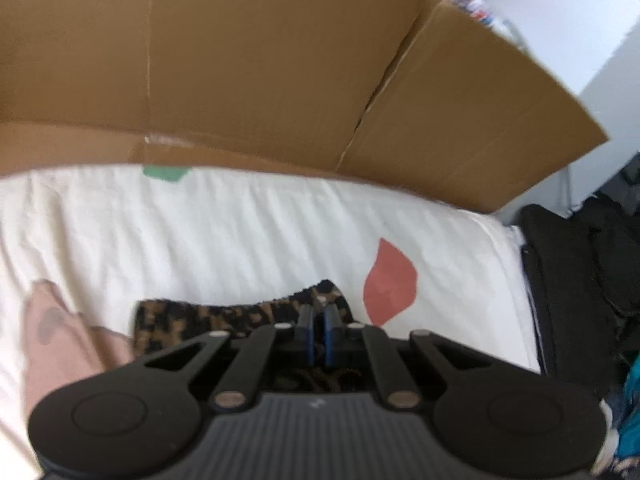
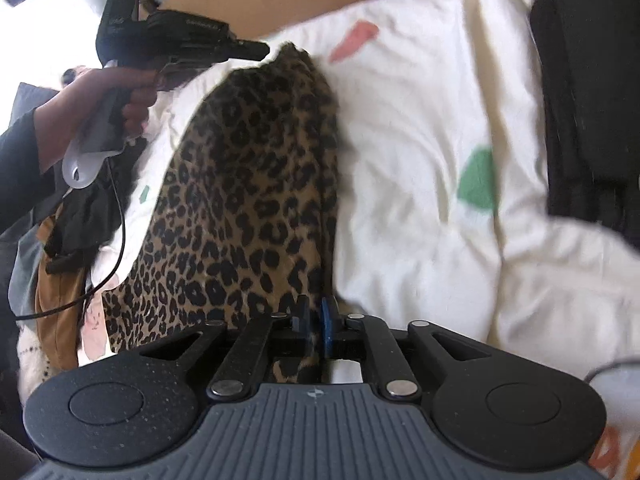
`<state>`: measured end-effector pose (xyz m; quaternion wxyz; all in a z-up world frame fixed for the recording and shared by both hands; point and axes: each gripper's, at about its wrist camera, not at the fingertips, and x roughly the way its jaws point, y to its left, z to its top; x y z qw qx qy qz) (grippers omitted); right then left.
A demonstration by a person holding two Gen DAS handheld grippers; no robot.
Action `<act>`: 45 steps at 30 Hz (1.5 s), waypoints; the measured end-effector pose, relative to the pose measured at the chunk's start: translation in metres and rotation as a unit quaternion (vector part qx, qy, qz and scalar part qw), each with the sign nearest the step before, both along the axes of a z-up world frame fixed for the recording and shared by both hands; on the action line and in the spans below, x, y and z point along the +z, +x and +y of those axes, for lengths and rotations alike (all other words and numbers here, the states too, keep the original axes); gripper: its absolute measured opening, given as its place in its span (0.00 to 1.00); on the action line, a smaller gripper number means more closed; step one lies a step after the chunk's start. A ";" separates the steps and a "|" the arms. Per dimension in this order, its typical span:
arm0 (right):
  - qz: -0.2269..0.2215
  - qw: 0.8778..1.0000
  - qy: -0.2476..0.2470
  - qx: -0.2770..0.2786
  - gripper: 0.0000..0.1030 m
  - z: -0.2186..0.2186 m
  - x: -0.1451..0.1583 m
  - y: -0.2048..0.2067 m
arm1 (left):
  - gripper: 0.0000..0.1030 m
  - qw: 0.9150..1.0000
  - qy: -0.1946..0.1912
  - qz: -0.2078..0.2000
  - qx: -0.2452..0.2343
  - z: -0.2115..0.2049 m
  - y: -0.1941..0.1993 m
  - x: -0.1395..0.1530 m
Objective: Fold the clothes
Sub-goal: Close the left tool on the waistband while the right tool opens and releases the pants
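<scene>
Bed (image 1: 224, 220) under white sheet, cardboard wall (image 1: 248, 64) behind. Leopard-print garment (image 2: 256, 184) stretched between both tongs for folding: left tongs (image 1: 319, 318) nearly closed, pinching far edge; right tongs (image 2: 316, 320) slightly parted around near edge.

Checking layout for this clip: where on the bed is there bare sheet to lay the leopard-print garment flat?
Bare white sheet lies between the leopard-print garment and the black bag, around the green patch. In the left wrist view, a clear strip runs below the cardboard box. It is crowded near the pink garment and the clothes pile.
</scene>
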<state>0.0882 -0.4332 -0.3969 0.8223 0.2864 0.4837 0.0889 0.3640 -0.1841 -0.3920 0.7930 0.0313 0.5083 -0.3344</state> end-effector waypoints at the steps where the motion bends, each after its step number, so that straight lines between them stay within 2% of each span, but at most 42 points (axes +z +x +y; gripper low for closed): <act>1: -0.010 1.000 -0.004 0.002 0.13 -0.001 0.003 0.002 | 0.06 1.000 -0.001 -0.005 -0.005 0.005 -0.002 0.007; 2: -0.015 1.000 -0.008 0.001 0.17 -0.002 0.005 0.006 | 0.09 1.000 0.000 -0.010 -0.007 0.010 -0.005 0.013; 7: -0.042 0.999 -0.030 0.002 0.19 -0.003 0.016 0.028 | 0.10 1.000 0.008 -0.026 -0.014 0.038 -0.023 0.025; 9: -0.053 0.998 -0.042 0.006 0.32 -0.002 0.021 0.036 | 0.10 0.999 0.005 -0.030 -0.018 0.045 -0.031 0.023; 10: -0.059 0.997 -0.048 0.008 0.35 -0.001 0.023 0.041 | 0.10 0.999 0.007 -0.032 -0.020 0.047 -0.034 0.022; 14: -0.076 0.994 -0.076 0.024 0.35 0.005 0.030 0.056 | 0.10 0.999 0.008 -0.034 -0.033 0.048 -0.043 0.007; 18: -0.095 0.990 -0.093 0.049 0.35 0.017 0.034 0.075 | 0.10 0.999 0.002 -0.029 -0.017 0.050 -0.047 -0.010; 24: -0.112 0.978 -0.133 0.117 0.35 0.053 0.030 0.106 | 0.09 0.999 0.012 -0.030 -0.021 0.041 -0.052 -0.033; 31: -0.122 0.968 -0.177 0.127 0.35 0.071 0.016 0.149 | 0.04 0.997 0.045 -0.044 -0.038 0.032 -0.056 -0.049; 35: -0.109 0.964 -0.208 0.128 0.36 0.065 0.006 0.163 | 0.03 0.996 0.057 -0.055 -0.045 0.036 -0.060 -0.050; 41: -0.086 0.957 -0.245 0.127 0.33 0.054 -0.006 0.161 | 0.03 0.986 0.112 -0.099 -0.068 0.030 -0.078 -0.045; 43: -0.085 0.955 -0.254 0.127 0.33 0.053 -0.008 0.159 | 0.03 0.987 0.113 -0.099 -0.064 0.032 -0.080 -0.042; 45: -0.081 0.954 -0.261 0.124 0.33 0.052 -0.011 0.157 | 0.05 0.990 0.089 -0.095 -0.057 0.040 -0.082 -0.034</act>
